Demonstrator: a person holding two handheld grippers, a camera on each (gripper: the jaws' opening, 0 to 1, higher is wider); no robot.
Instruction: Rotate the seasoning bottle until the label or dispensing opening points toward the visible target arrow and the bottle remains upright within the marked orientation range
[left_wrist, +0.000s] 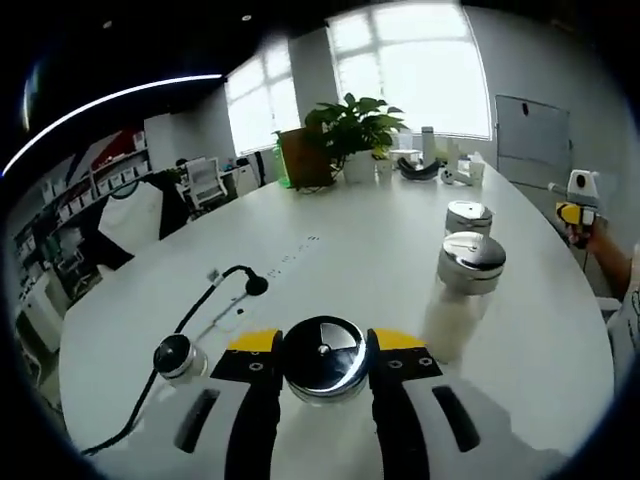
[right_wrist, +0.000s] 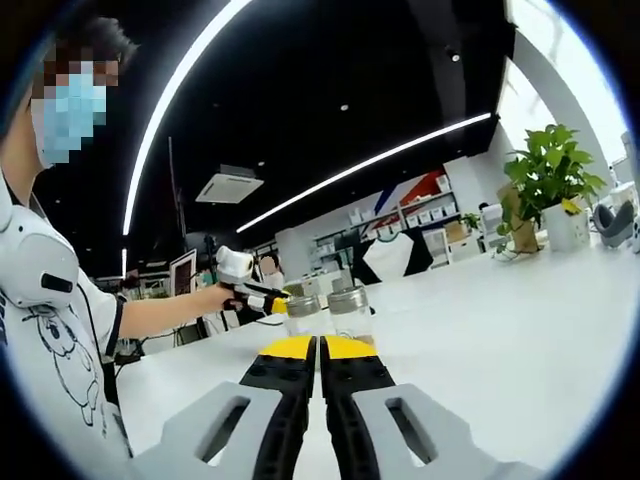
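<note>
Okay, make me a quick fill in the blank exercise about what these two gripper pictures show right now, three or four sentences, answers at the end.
1. The left gripper has its jaws around a bottle with a ____ lid.
2. The right gripper has its jaws ____, holding nothing.
3. The table is ____ in colour.
4. At the table's far end stands a potted ____.

Missing words: metal; shut; white; plant

Left tool (left_wrist: 322, 352): black jaws, yellow tips, white-grey slotted bases, screw at each jaw. Right tool (right_wrist: 320, 347): same black jaws, yellow tips, grey slotted bases. Person's white short-sleeved T-shirt (right_wrist: 55, 350): cartoon line print.
</note>
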